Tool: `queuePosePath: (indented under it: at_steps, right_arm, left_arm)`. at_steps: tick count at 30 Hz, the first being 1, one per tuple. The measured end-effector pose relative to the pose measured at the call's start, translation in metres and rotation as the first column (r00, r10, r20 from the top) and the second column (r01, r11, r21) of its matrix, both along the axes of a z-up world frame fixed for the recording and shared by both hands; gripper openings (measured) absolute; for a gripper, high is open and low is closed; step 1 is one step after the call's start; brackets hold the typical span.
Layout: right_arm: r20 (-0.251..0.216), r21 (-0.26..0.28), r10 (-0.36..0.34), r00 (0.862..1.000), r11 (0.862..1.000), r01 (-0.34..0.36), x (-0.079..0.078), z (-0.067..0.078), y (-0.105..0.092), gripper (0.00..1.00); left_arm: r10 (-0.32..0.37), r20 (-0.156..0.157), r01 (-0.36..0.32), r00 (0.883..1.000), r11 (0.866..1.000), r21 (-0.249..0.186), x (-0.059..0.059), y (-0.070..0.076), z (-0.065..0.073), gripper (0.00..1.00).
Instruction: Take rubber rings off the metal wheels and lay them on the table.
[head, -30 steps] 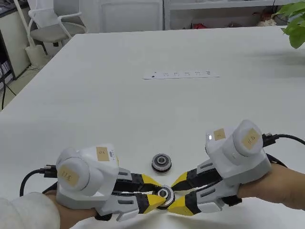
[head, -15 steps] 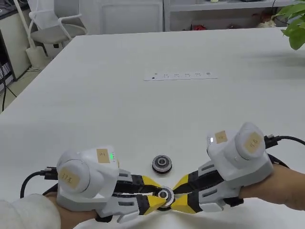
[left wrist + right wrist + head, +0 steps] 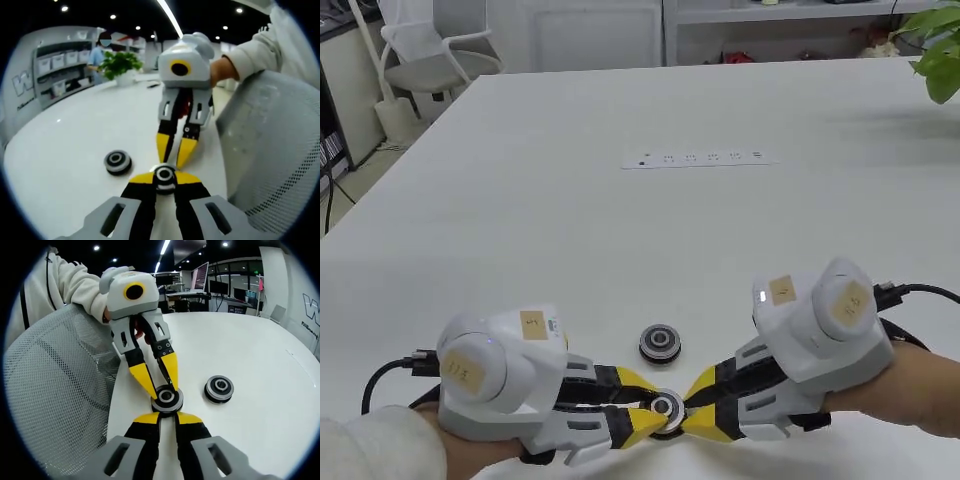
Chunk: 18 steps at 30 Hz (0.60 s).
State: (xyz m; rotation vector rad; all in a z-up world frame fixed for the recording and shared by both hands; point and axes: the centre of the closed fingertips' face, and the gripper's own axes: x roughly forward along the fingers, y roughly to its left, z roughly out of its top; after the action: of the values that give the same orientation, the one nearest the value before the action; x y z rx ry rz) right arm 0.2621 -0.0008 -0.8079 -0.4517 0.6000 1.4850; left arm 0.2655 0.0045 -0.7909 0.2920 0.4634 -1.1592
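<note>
White tabletop [image 3: 520, 220] is carrying the whole job, and at its near edge the two grippers are meeting nose to nose over one metal wheel [image 3: 666, 407]. The left gripper [image 3: 648, 410] is clamping that wheel between its yellow tips, one on either side, and holding it just above or on the surface; I cannot tell which. The right gripper [image 3: 688, 410] is coming in from the opposite side with its jaws pulled narrow, nipping the wheel's edge where the dark rubber ring [image 3: 178, 399] is sitting. A second ago those right jaws were standing wider around the wheel; they have been closing since, while the left grip has been staying put. I am reading that as the bite on the ring being made, so the peel itself is probably about to begin; the ring is not yet off, and no loose ring is lying on the table. Just beyond, the second wheel [image 3: 660, 341] is waiting flat, its own dark band in place. Farther out a white power strip [image 3: 700, 157] is lying across the table, with a chair [image 3: 430, 60] and a plant [image 3: 940, 50] standing at the far corners.
</note>
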Motion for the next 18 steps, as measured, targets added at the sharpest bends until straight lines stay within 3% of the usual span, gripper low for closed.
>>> queuePosePath:
  at_steps: [5,10,14,18]
  right_arm:
    - [0.018,-0.009,-0.006,1.0,1.0,0.006,0.0038,0.0002,-0.0015,0.01]
    - [0.012,-0.016,-0.012,1.0,1.0,0.012,0.0043,0.0,-0.0013,0.0]
    - [-0.103,-0.037,-0.111,0.988,0.994,0.107,0.0076,-0.0012,-0.0029,0.0]
    - [-0.163,-0.016,-0.139,0.977,0.99,0.138,0.0091,0.0,-0.0044,0.0]
  left_arm:
    - [0.002,-0.002,-0.002,1.0,1.0,-0.002,0.0,0.0004,0.0,0.14]
    - [0.002,-0.002,-0.002,1.0,1.0,-0.002,0.0,0.0003,-0.0001,0.14]
    - [0.002,0.001,-0.002,1.0,1.0,-0.001,0.0001,0.0004,-0.0001,0.14]
    - [0.0,0.003,0.0,1.0,1.0,0.001,0.0002,0.0004,-0.0001,0.14]
